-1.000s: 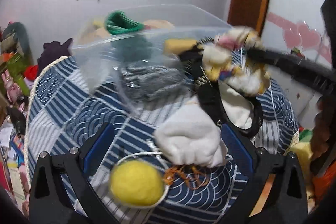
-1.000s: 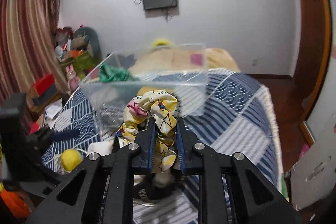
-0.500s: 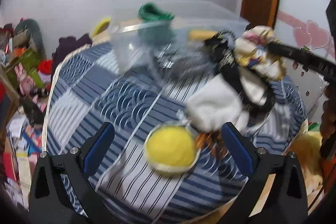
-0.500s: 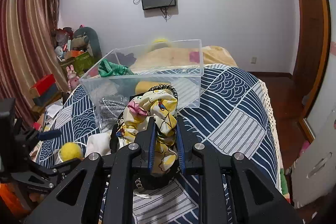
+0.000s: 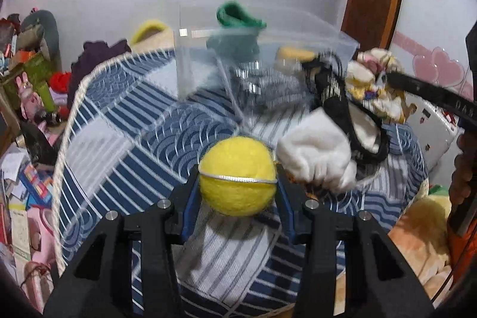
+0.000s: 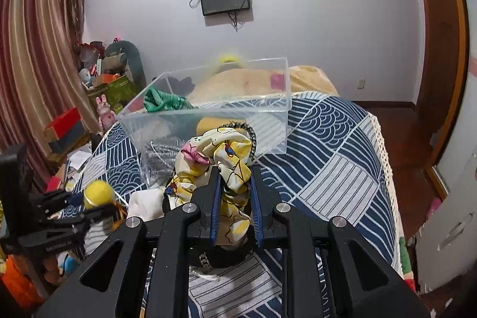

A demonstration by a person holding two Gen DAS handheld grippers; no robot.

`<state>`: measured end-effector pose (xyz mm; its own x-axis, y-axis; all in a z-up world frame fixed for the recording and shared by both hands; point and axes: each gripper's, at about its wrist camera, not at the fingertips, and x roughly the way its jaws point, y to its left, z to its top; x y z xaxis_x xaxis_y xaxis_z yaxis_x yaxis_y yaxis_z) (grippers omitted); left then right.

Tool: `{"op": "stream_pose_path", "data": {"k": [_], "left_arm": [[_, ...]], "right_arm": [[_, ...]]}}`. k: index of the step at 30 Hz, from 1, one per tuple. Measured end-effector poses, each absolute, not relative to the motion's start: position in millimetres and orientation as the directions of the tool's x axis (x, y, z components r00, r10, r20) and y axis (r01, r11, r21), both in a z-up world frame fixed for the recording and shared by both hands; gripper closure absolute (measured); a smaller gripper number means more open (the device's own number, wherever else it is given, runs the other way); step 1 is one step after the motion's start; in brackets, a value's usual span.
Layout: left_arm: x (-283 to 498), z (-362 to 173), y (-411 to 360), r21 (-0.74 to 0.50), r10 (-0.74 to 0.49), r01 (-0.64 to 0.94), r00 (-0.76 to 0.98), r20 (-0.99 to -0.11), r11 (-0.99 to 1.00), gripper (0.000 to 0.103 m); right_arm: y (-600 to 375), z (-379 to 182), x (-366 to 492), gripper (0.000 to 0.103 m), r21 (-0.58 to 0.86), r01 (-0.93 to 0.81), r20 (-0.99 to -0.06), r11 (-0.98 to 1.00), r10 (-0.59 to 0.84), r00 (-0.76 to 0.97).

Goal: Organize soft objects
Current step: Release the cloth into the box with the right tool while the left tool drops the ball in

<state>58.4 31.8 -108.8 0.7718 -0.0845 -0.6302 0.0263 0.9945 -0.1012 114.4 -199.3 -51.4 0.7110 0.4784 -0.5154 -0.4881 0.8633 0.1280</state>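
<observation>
My left gripper (image 5: 237,189) is clamped on the yellow ball (image 5: 237,175), just above the blue patterned bedspread (image 5: 125,139). My right gripper (image 6: 235,192) pinches the yellow printed cloth (image 6: 217,157) in front of the clear box (image 6: 208,115), which holds a green cloth (image 6: 162,102). A white sock (image 5: 316,157) lies beside the ball.

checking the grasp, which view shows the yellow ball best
The left wrist view. The yellow ball sits large and central between the left gripper fingers, with the blue pads at both its sides. In the right wrist view the ball is small, far left, seen from the side in that gripper.
</observation>
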Motion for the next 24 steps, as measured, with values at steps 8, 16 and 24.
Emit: {"op": "stream_pose_path", "data": {"k": [8, 16, 24], "left_arm": [[84.8, -64.7, 36.0, -0.100, -0.070, 0.020, 0.846, -0.528, 0.995, 0.058], [120.6, -39.1, 40.6, -0.096, -0.048, 0.001, 0.873, -0.486, 0.995, 0.058], [162.6, -39.3, 45.5, -0.097, -0.038, -0.013, 0.863, -0.504, 0.995, 0.057]], "right_arm": [[-196.5, -32.5, 122.5, 0.087, 0.114, -0.479, -0.470, 0.870, 0.472, 0.746], [-187.9, -15.6, 145.0, 0.087, 0.111, -0.476, -0.432, 0.873, 0.473, 0.768], [-171.7, -9.6, 173.1, 0.087, 0.109, -0.469, -0.431, 0.876, 0.467, 0.772]]}}
